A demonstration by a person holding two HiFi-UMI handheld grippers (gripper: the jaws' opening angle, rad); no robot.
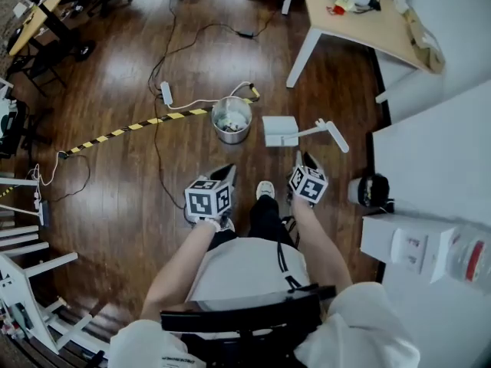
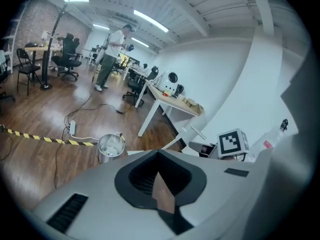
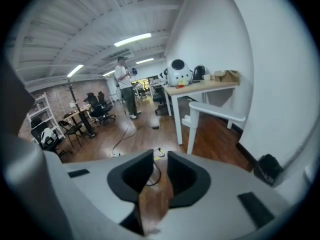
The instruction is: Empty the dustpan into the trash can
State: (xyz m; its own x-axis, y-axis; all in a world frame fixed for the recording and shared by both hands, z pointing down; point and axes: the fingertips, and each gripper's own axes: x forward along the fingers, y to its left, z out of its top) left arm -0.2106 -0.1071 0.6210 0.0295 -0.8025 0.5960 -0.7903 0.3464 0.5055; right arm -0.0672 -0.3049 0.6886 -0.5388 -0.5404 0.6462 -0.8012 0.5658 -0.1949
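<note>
You are holding your left tongs (image 2: pixel 159 153) pressed together at the tips with nothing between them. Your right tongs (image 3: pixel 160 156) are standing narrowly apart and are also pinching nothing. Both are hovering in front of your knees, apart from the dustpan (image 1: pixel 280 131). It is lying on the floor (image 1: pixel 115 228) just beside the trash can (image 1: pixel 232 119), on its right, with its long handle pointing away from the can.

Several things are putting the job at risk. The right tongs are probably gaping too little to go around that handle, so a reach now is likely ending in a push, not a grip. A pan lifted by such a long handle is liable to be tilting early and shedding its load on the floor. The can's mouth is looking small beside the pan, and the can may be tipping if bumped. The striped tape (image 1: pixel 138 126) is running right up to it and could be snagging.

Whether the pan is carrying anything, you are not able to tell. In both gripper views the tongs' own bodies are blocking the floor below, so neither is showing the pan clearly.
</note>
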